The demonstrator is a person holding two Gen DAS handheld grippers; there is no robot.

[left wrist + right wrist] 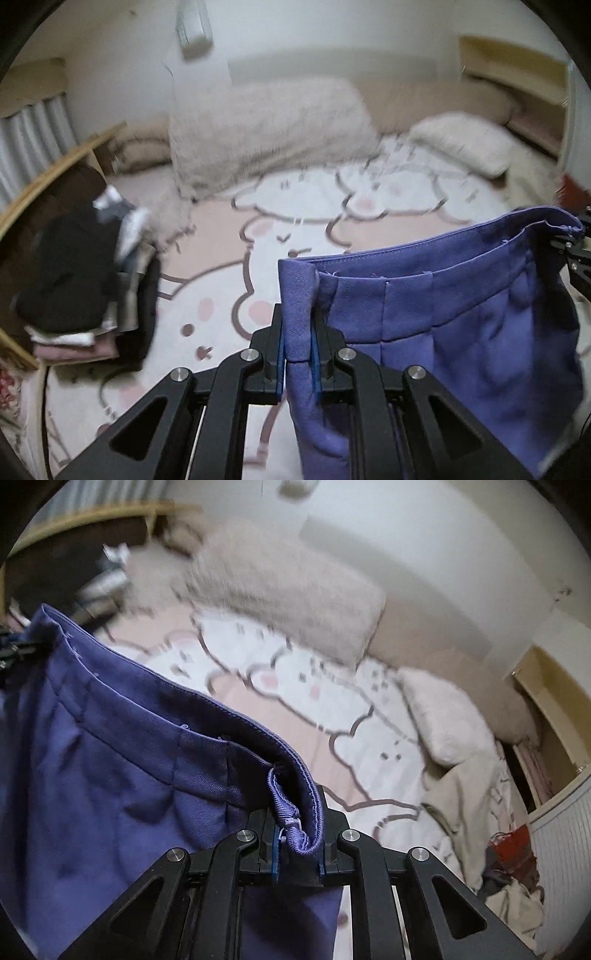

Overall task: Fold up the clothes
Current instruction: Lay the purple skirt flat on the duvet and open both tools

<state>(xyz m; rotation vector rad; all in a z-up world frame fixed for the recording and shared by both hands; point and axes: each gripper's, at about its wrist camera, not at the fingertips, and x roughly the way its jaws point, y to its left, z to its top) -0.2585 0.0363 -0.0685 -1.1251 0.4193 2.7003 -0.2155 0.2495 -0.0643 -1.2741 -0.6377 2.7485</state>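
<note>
A purple garment with a waistband (461, 317) hangs in the air above the bed, stretched between both grippers. My left gripper (298, 332) is shut on one end of the waistband. My right gripper (297, 830) is shut on the other end, by the zipper (286, 812). The garment (110, 775) fills the left of the right wrist view. The right gripper shows at the far right of the left wrist view (576, 247), and the left gripper at the far left of the right wrist view (14, 650). The lower part of the garment hangs out of view.
Below is a bed with a pink and white cartoon sheet (295, 206). A fluffy beige blanket (266, 133) and a white pillow (461, 144) lie at the head. A stack of folded dark clothes (81, 280) sits at the left. Loose clothes (509, 882) lie at the right.
</note>
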